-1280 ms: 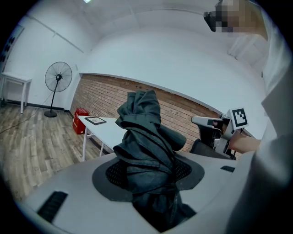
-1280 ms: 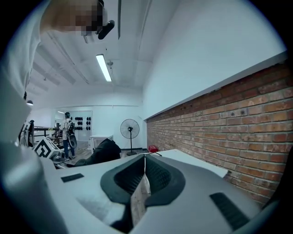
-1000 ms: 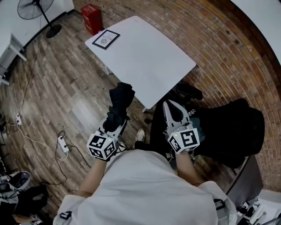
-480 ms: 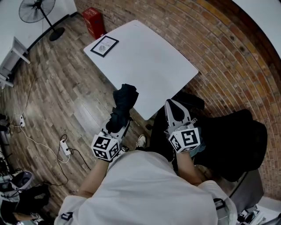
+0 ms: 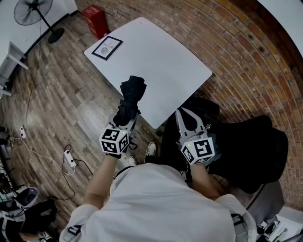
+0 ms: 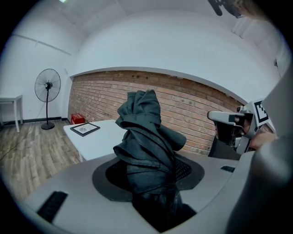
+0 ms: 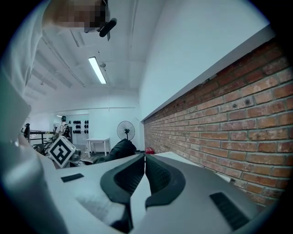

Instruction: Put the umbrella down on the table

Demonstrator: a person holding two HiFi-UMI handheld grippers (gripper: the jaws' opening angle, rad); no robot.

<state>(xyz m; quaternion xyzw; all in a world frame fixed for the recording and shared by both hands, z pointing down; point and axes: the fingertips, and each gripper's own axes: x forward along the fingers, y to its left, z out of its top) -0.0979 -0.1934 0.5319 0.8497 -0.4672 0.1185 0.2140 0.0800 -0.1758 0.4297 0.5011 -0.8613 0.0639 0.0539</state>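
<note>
A folded black umbrella (image 5: pixel 129 100) sticks out of my left gripper (image 5: pixel 125 118), which is shut on it. Its bunched top hangs over the near left edge of the white table (image 5: pixel 156 56). In the left gripper view the umbrella (image 6: pixel 147 151) fills the space between the jaws, with the table (image 6: pixel 98 137) just behind it. My right gripper (image 5: pixel 188 118) stands at the table's near corner, shut and holding nothing. In the right gripper view its jaws meet at the tips (image 7: pixel 144 157), and the umbrella (image 7: pixel 120 148) shows to the left.
A framed picture (image 5: pixel 106 47) lies at the table's far left corner. A red box (image 5: pixel 95 15) and a floor fan (image 5: pixel 33 13) stand beyond it. Black bags (image 5: pixel 251 142) lie by the brick wall at right. A power strip (image 5: pixel 70 158) and cables are on the wooden floor at left.
My left gripper has carried the umbrella forward, toward the table's near left edge. My right gripper has barely shifted.
</note>
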